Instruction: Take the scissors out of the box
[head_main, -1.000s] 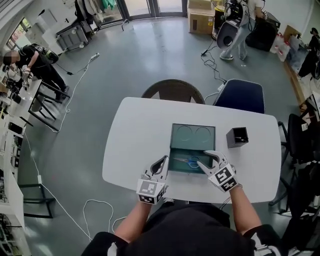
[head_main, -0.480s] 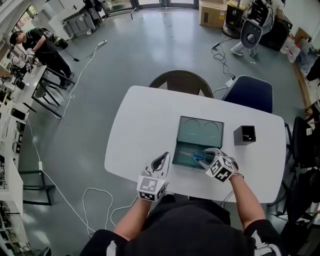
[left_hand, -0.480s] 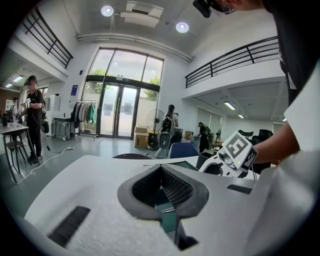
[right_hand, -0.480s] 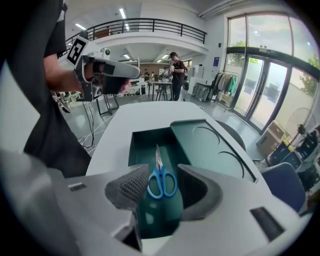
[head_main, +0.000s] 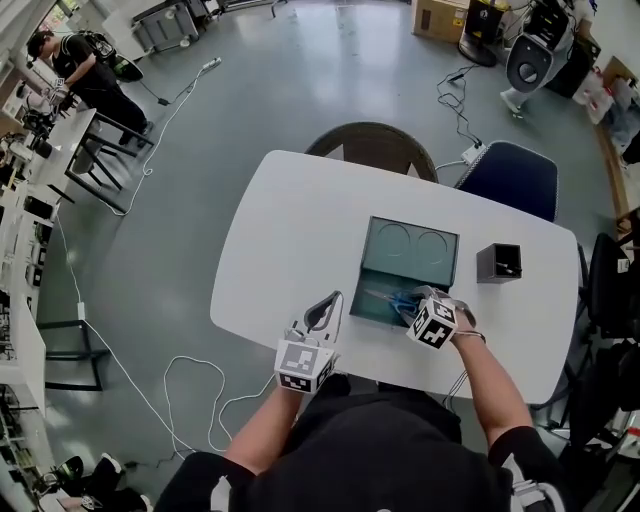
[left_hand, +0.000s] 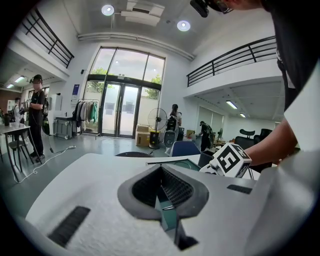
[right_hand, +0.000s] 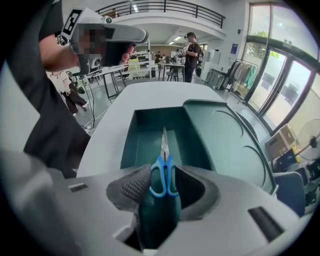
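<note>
The green box (head_main: 385, 312) lies open on the white table (head_main: 280, 240), its lid (head_main: 415, 248) folded back. Blue-handled scissors (head_main: 394, 298) lie in the tray, blades pointing left. My right gripper (head_main: 420, 306) points steeply down into the tray's right end. In the right gripper view the blue handles (right_hand: 162, 174) lie between its closing jaws, close to the left pad (right_hand: 131, 186), with a gap on the right side. The left gripper (head_main: 330, 300) hovers by the box's front left corner. Its tips (left_hand: 161, 172) meet with nothing between them.
A black square holder (head_main: 499, 262) stands on the table right of the box. A round-backed chair (head_main: 372, 143) and a blue chair (head_main: 512, 175) stand at the table's far edge. Cables (head_main: 205, 385) trail on the floor at the left.
The right gripper has dropped and tipped down into the tray, so the scissors' handles now sit between its jaws. The left gripper has hardly moved.
</note>
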